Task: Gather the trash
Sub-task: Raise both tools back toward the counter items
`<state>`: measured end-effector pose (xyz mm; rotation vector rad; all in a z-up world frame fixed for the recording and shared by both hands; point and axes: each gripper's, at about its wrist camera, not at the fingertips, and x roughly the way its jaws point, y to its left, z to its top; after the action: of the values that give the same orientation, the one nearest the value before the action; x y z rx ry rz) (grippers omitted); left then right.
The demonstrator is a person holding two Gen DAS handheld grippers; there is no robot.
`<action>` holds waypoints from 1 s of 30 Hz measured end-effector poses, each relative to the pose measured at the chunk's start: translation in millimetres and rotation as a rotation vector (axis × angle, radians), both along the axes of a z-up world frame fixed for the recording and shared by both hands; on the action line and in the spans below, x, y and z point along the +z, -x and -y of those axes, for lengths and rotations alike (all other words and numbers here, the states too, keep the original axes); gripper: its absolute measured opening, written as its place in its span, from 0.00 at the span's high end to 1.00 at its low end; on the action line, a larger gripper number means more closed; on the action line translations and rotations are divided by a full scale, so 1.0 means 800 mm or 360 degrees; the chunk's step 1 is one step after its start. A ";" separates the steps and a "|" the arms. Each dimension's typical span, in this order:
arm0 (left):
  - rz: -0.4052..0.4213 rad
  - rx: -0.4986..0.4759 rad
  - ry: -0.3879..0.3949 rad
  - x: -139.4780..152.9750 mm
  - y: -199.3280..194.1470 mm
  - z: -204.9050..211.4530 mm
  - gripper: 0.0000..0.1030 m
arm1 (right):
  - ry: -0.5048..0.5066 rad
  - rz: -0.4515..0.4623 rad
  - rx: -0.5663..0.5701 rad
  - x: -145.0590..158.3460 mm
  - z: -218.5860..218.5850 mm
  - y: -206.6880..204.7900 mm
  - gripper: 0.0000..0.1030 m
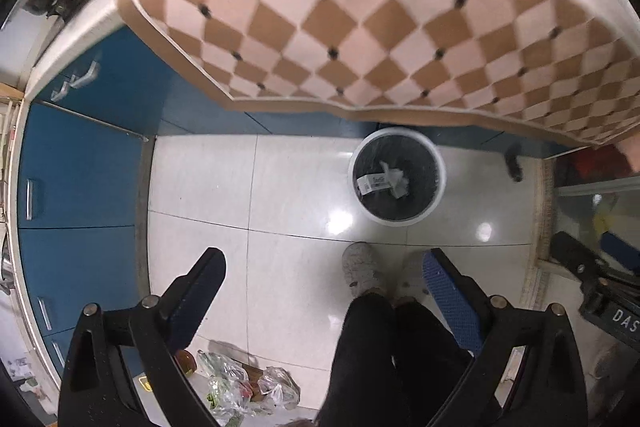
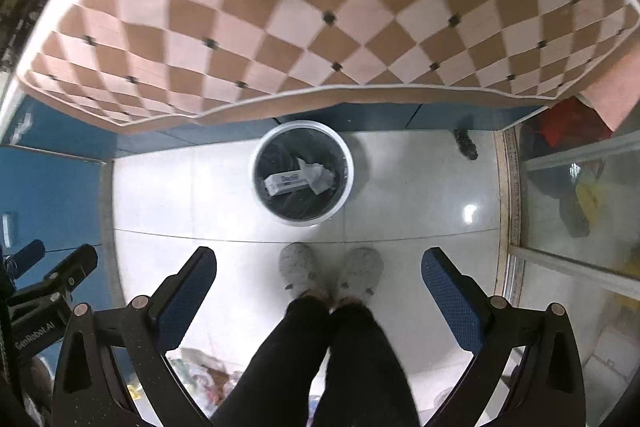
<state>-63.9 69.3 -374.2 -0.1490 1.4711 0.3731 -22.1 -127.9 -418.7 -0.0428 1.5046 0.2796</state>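
Both grippers hang wide apart and hold nothing: the left gripper and the right gripper each point straight down at the glossy white floor, blue pads facing inward across an empty gap. Between the fingers stand the person's legs in dark trousers and a pair of pale fuzzy slippers, toes toward the bin. Just ahead of those toes sits the white trash bin with its black liner, and inside it lie a small white carton and a crumpled tissue, touching each other. Above the bin's far rim hangs the edge of a brown-and-cream checked tablecloth. Blue cabinets run along the left. Near the left gripper's base lie some clear plastic bags on the floor.
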 end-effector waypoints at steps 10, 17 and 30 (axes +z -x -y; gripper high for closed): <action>0.0393 -0.0162 0.0032 0.173 -0.118 -0.001 0.02 | -0.0264 0.0161 -0.0343 0.178 0.044 -0.059 0.00; 0.0479 -0.0269 0.0044 0.227 -0.270 0.032 0.02 | -0.0294 0.0417 -0.0616 0.269 0.118 -0.169 0.00; 0.0103 -0.0307 0.0279 0.131 -0.551 0.115 0.03 | -0.0151 0.0330 -0.0705 0.201 0.234 -0.465 0.00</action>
<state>376.8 -22.7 -269.6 -0.1560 1.4393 0.0823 349.9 -315.2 -257.6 0.3249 1.2542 -0.0113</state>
